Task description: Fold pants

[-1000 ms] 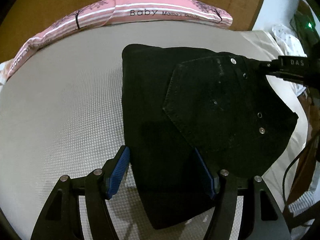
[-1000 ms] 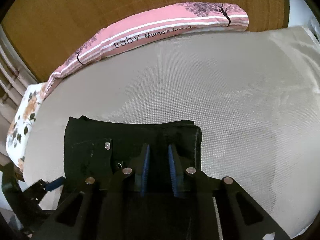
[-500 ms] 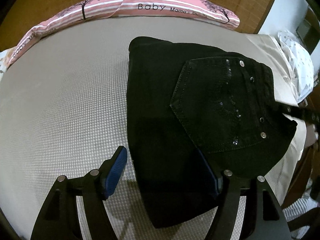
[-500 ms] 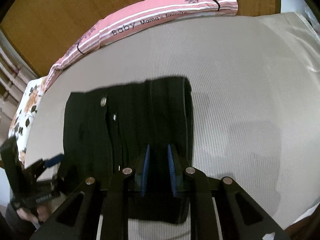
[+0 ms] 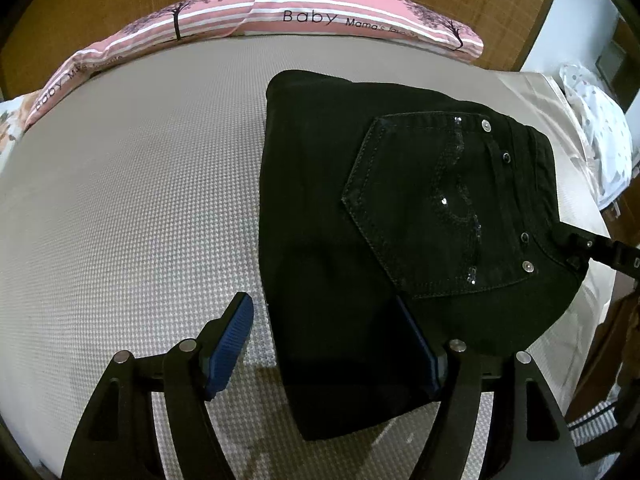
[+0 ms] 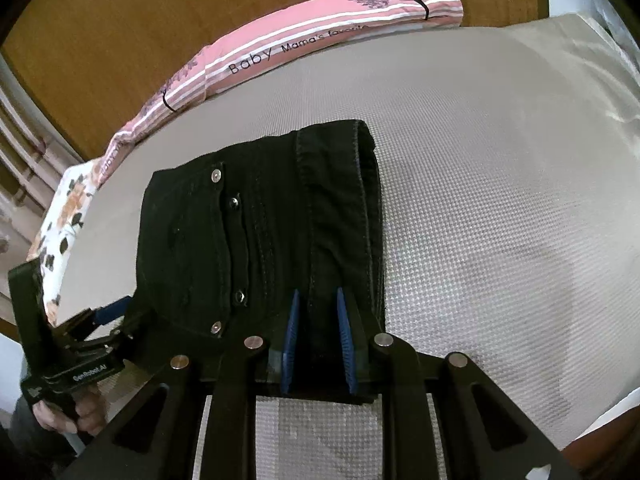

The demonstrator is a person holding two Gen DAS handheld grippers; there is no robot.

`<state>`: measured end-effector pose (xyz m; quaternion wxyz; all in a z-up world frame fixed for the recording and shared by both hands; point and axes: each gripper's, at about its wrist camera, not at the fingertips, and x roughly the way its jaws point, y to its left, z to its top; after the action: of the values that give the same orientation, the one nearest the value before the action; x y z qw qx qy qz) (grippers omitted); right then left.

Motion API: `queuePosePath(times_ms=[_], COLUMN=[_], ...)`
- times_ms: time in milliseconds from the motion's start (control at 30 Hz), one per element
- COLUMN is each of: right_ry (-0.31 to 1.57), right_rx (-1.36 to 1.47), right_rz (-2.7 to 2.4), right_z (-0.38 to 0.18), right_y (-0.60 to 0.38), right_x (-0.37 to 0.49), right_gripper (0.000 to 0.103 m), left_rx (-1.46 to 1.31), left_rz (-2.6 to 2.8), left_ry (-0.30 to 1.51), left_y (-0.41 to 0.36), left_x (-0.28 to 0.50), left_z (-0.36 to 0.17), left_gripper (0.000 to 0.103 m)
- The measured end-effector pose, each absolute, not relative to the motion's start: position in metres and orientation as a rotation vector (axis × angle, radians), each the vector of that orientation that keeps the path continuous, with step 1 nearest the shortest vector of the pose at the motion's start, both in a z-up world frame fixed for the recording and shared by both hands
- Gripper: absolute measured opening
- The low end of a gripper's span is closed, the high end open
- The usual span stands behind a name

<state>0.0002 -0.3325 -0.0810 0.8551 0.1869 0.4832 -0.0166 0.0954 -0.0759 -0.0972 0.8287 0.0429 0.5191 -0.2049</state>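
Currently: black pants [image 5: 360, 208] lying folded compact on bed [image 5: 120, 200]; right gripper [image 6: 318, 336] pinching waistband edge; left gripper [image 5: 332, 344] spread wide, straddling bundle corner; folding nearing completion, release remaining.

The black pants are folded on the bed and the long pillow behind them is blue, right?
Not quite. The long pillow is pink with white stripes, not blue; the left wrist view shows it. The black pants are folded on the bed, as you said.

Left gripper [image 5: 328, 344] fingers spread wide; right gripper [image 6: 318, 330] fingers nearly closed, apparently pinching.
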Motion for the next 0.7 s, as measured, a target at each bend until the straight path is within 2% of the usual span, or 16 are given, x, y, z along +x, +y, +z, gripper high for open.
queuePosePath(times_ms=[200,300,433,700], right_ry=[1.005,0.992,0.975,1.084], right_rx=[0.444,0.452,0.429,0.598], right_rz=[-0.016,-0.008,-0.029,0.163], right_z=[-0.077,-0.074,-0.069,-0.095], right_y=[-0.338,-0.34,-0.346,-0.381], right_x=[0.002,0.001,0.001,0.018], right_gripper=[0.019,0.026,0.06,0.06], left_rx=[0.039,-0.017,-0.114,-0.2], left_rz=[-0.459,-0.466,-0.494,-0.625], left_ry=[1.122,1.121,1.148,1.232], left_y=[-0.067,-0.053,-0.033,-0.036], left_x=[0.102,0.109,0.121,0.139], left_z=[-0.094,-0.09,-0.091,-0.097], left_gripper=[0.074,0.073,0.073,0.073])
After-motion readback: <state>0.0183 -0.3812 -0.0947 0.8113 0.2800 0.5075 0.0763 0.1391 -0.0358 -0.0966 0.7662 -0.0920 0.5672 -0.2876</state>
